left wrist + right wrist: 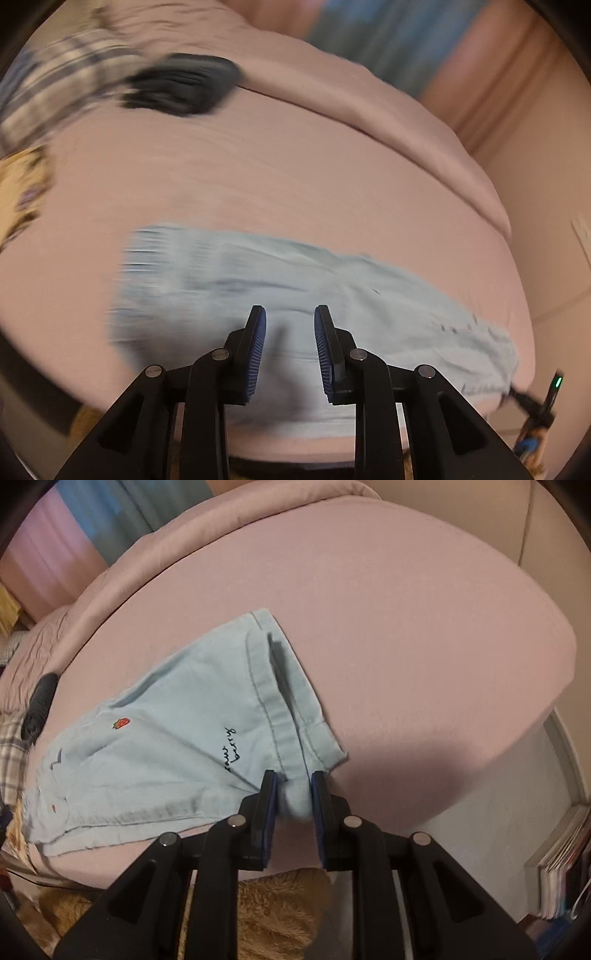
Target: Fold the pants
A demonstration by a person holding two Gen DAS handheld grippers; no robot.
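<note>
Light blue pants [177,731] lie flat on the pink bed, with a small strawberry patch and black script near the hem. My right gripper [293,779] is closed on the hem corner of the pants, cloth bunched between its blue pads. In the left wrist view the pants [280,295] lie blurred across the bed. My left gripper [290,314] is open and hovers just above their near part, holding nothing. The right gripper's tip shows at the far right edge of that view [532,398].
A pink bed sheet [406,609] covers the bed, with a rolled pink duvet [369,110] along the far side. A black garment [184,88] and a plaid cloth [55,81] lie at the far left. A tan fuzzy rug [273,915] and stacked books [561,878] sit below.
</note>
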